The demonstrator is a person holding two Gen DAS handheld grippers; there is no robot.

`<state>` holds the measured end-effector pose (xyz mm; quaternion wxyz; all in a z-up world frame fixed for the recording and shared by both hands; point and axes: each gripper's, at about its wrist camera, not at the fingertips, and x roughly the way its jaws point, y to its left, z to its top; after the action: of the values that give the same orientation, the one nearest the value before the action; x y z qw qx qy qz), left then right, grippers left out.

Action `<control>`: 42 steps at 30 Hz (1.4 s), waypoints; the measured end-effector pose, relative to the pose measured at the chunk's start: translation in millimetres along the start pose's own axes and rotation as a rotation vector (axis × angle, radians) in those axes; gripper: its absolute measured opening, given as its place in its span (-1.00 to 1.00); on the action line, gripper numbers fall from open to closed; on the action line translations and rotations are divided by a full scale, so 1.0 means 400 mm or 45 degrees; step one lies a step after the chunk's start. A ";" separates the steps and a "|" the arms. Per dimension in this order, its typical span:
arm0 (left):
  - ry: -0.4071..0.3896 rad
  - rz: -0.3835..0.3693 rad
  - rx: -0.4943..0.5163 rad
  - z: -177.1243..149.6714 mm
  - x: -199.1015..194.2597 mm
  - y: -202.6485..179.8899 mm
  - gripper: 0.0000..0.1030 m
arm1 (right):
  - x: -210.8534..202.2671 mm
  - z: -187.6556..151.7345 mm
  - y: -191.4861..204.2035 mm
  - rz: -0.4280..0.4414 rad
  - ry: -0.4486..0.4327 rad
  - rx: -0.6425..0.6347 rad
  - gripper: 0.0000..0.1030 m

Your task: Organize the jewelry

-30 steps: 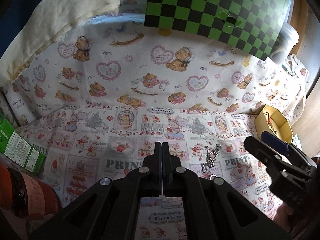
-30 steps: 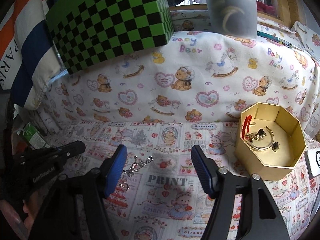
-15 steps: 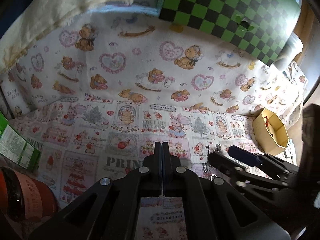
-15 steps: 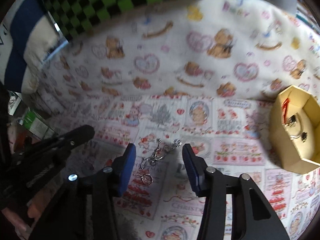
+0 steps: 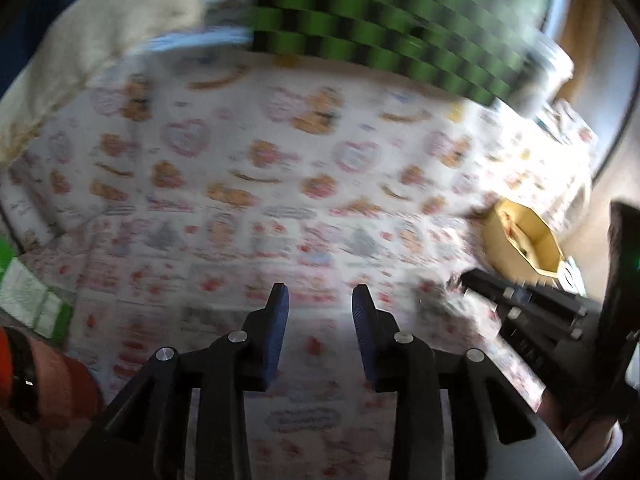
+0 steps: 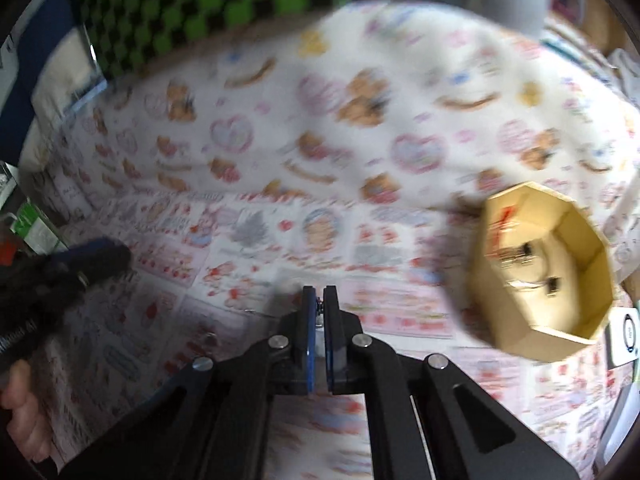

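Since the earlier frames the right hand-held gripper (image 6: 319, 300) has come down over the silver chain that lay on the printed cloth, and its jaws have just been closing; the left hand-held gripper (image 5: 320, 300), then pressed together, has just been opening with nothing between its pads.

Right hand-held gripper: blue pads (image 6: 308, 320) nearly together, clamped on the silver chain (image 6: 319, 305), of which only a small dark bit shows in the slit near the tips. Whether the whole chain is caught, or one link only, cannot be told; both views are blurred.

Left hand-held gripper: pads apart, over bare printed cloth (image 5: 304, 264), holding nothing.

Outward: the yellow cardboard box (image 6: 504, 336) sits toward the right edge of the cloth, well apart from the right tips. It already holds a red piece, a thin bangle and small dark items. A green checkered board (image 6: 192, 4) leans at the back.

Judgement: pick done, carry to the box not yet done.

Risks: thin grip on a slack chain, so it may slip out during the carry; the dangling end may snag the box rim and hang outside; the chain may tangle with pieces already inside.
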<state>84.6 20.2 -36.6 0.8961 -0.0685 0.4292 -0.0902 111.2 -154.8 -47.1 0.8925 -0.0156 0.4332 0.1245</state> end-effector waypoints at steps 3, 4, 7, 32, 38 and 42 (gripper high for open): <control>0.049 -0.042 0.066 -0.015 0.021 -0.053 -0.26 | -0.063 -0.007 -0.038 -0.001 -0.129 -0.004 -0.94; 0.066 -0.052 0.085 -0.020 0.029 -0.069 -0.26 | -0.076 -0.009 -0.047 0.001 -0.158 0.003 -0.94; 0.098 -0.028 0.110 -0.033 0.056 -0.099 -0.26 | -0.093 -0.012 -0.080 0.033 -0.171 0.053 -0.94; 0.044 0.089 0.242 -0.053 0.062 -0.156 -0.76 | -0.131 -0.015 -0.087 0.046 -0.207 0.068 -0.94; -0.180 0.220 0.241 -0.035 -0.033 -0.180 -0.76 | -0.180 -0.010 -0.101 0.059 -0.285 0.087 -0.94; -0.323 0.171 0.241 -0.015 -0.123 -0.216 -0.76 | -0.220 -0.006 -0.112 0.066 -0.360 0.097 -0.94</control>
<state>40.6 -53.3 14.1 0.9495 0.0343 0.3060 -0.0607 67.7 -217.0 16.4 0.9410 0.0470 0.3080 0.1318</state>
